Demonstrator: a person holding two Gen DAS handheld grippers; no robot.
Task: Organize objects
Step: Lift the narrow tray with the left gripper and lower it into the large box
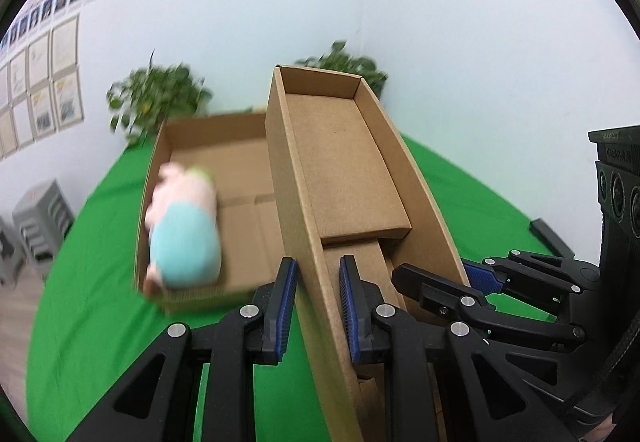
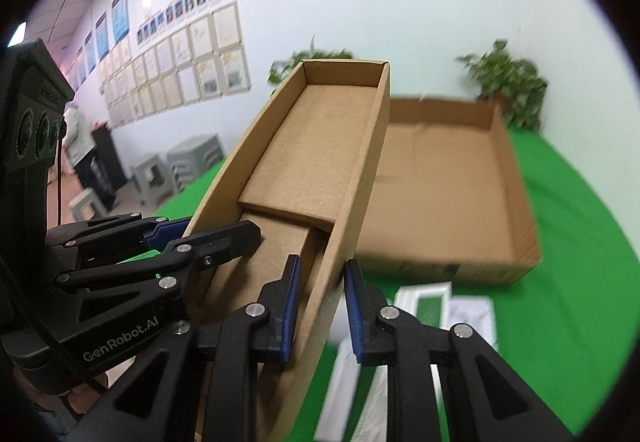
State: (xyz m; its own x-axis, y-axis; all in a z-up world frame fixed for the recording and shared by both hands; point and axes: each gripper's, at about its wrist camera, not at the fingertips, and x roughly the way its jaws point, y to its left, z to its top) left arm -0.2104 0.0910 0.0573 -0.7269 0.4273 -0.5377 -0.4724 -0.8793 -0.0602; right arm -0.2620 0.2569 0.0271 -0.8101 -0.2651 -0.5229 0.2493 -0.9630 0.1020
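Note:
A long narrow cardboard lid (image 1: 344, 161) is held up in the air by both grippers. My left gripper (image 1: 318, 306) is shut on the lid's left wall. My right gripper (image 2: 320, 308) is shut on the lid's right wall (image 2: 360, 177); it also shows in the left wrist view (image 1: 444, 282). Behind and below lies a wide open cardboard box (image 1: 240, 157) on the green table (image 1: 92, 274). A pink plush toy in a turquoise outfit (image 1: 182, 230) lies in the box's left part. The box also shows in the right wrist view (image 2: 448, 185), where the toy is hidden.
White flat packages (image 2: 424, 306) lie on the green cloth under the right gripper. Two potted plants (image 1: 156, 93) (image 1: 344, 61) stand at the back by the white wall. Grey stools (image 1: 40, 222) stand beyond the table's left edge. A dark bar (image 1: 550, 238) lies at the far right.

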